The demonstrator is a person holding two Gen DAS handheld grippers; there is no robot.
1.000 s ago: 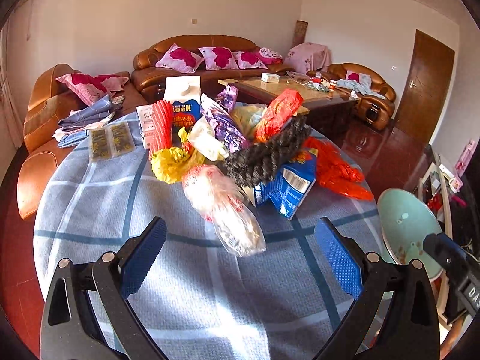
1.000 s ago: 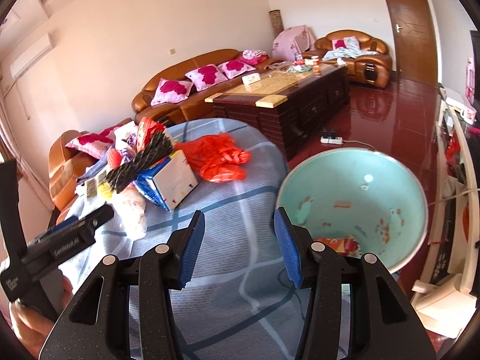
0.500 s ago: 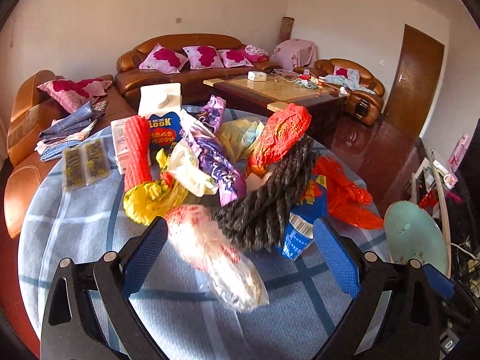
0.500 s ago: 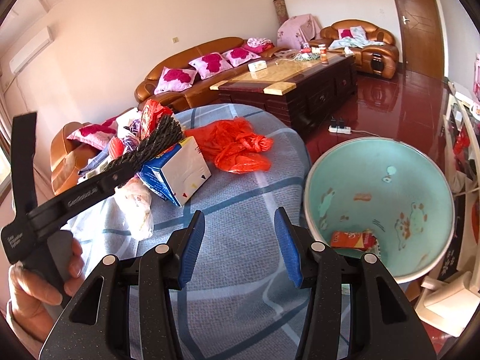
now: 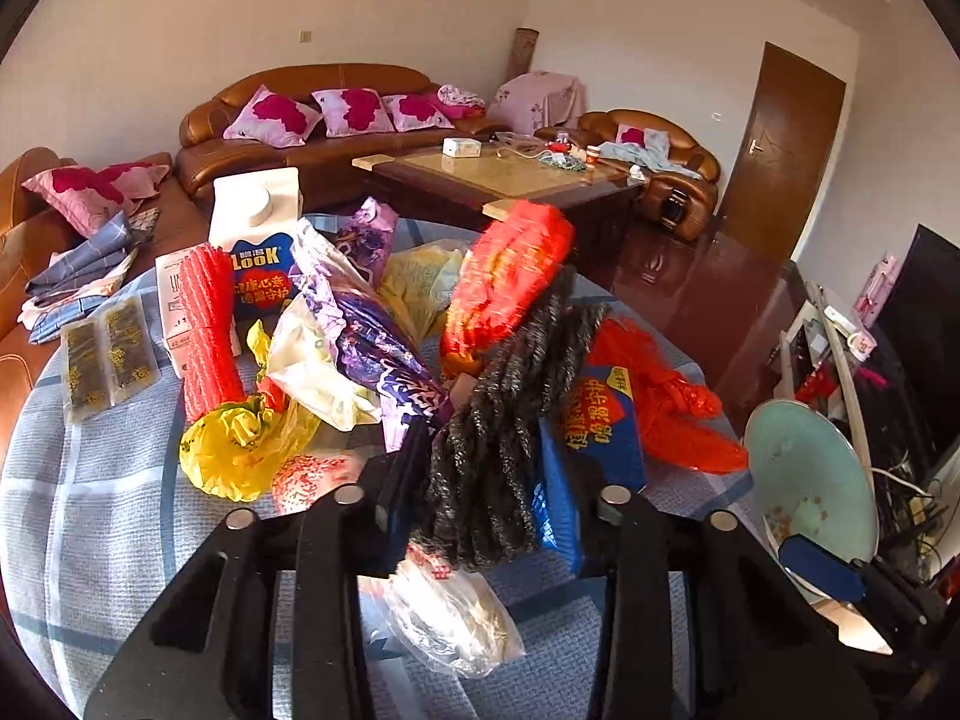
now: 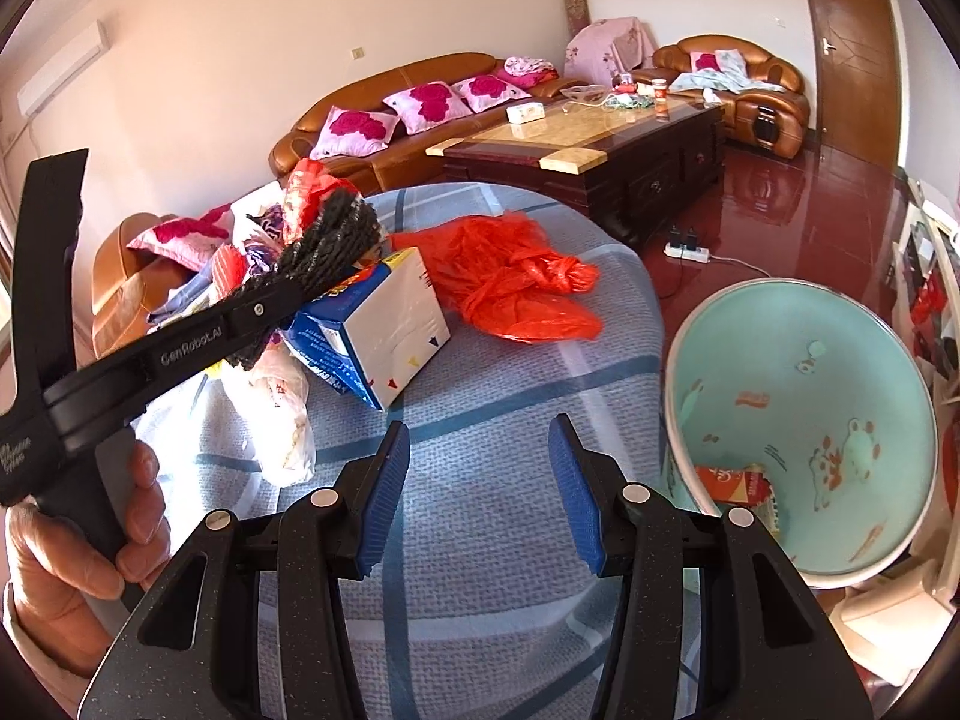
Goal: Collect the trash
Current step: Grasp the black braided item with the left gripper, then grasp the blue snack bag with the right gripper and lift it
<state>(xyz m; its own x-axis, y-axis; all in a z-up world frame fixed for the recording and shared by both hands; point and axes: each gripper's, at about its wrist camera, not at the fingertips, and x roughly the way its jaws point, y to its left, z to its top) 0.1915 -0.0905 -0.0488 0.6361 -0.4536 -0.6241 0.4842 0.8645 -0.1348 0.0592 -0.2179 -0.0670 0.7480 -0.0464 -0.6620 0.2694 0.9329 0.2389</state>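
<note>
A heap of trash lies on the round table with the blue checked cloth (image 5: 108, 516). My left gripper (image 5: 480, 498) is shut on a black foam net sleeve (image 5: 510, 420), which also shows in the right wrist view (image 6: 330, 246). A clear plastic bag (image 5: 444, 612) lies under the left gripper. A blue and white carton (image 6: 384, 324) and a red plastic bag (image 6: 516, 282) lie beside the sleeve. My right gripper (image 6: 480, 480) is open and empty above the cloth, left of the pale green bin (image 6: 804, 420).
The heap also holds a yellow bag (image 5: 240, 450), a purple wrapper (image 5: 384, 354), a red net sleeve (image 5: 204, 324) and a milk carton (image 5: 258, 240). The bin holds a red wrapper (image 6: 732, 480). A dark coffee table (image 6: 600, 156) and brown sofas stand behind.
My left gripper moved forward into the heap and shut on the black foam net sleeve. My right gripper stayed open and shifted slightly towards the table.
</note>
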